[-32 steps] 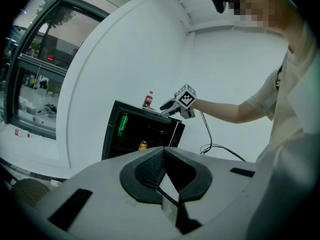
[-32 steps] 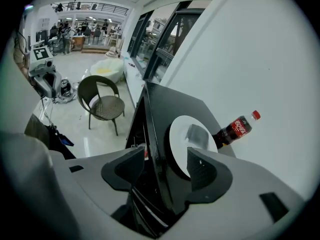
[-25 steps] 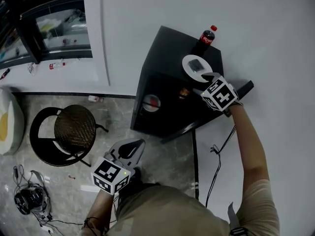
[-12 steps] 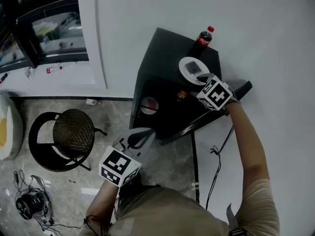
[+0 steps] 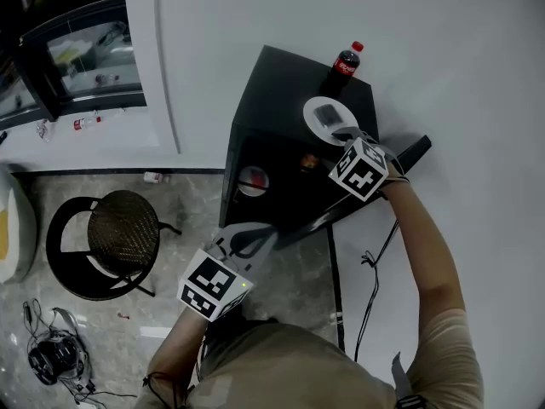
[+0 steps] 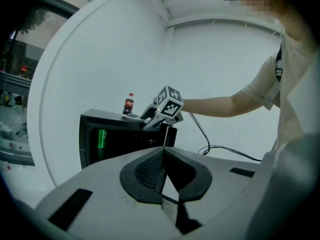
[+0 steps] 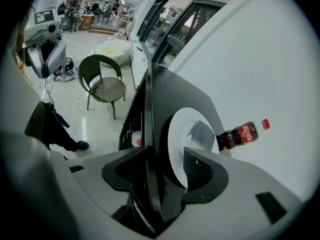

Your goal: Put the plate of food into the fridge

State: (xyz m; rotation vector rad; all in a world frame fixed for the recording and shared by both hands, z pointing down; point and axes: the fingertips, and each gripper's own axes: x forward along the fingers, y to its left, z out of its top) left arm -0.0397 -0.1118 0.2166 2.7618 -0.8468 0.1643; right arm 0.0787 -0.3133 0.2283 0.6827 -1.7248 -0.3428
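The left tongs [image 6: 162,156] are clenched empty, low before the open black fridge [image 5: 281,83]. The right tongs [image 7: 169,154] straddle the near rim of the plate [image 7: 182,129] at the front edge of the fridge top; whether they pinch it cannot be told. Stiff, smooth and probably breakable, it wants a rim grip and level carrying. It is white and round, bearing a greyish block [image 7: 202,134]. A cola bottle [image 5: 343,64] stands behind.

Fridge [image 5: 272,126] was glossy black. Plate [image 5: 317,109] was white; food [image 5: 327,114] on it grey. Cola bottle [image 5: 343,65] was dark, red label, red cap. Can [image 6: 101,138] inside fridge was green. Left gripper [image 6: 162,159] and right gripper [image 7: 166,154] were grey, jaw pads black, cubes white with black square markers. Wall [image 6: 215,74] was white. Floor [image 5: 298,288] was grey, marbled. Chair [image 5: 123,228] was black-framed, brown woven seat.
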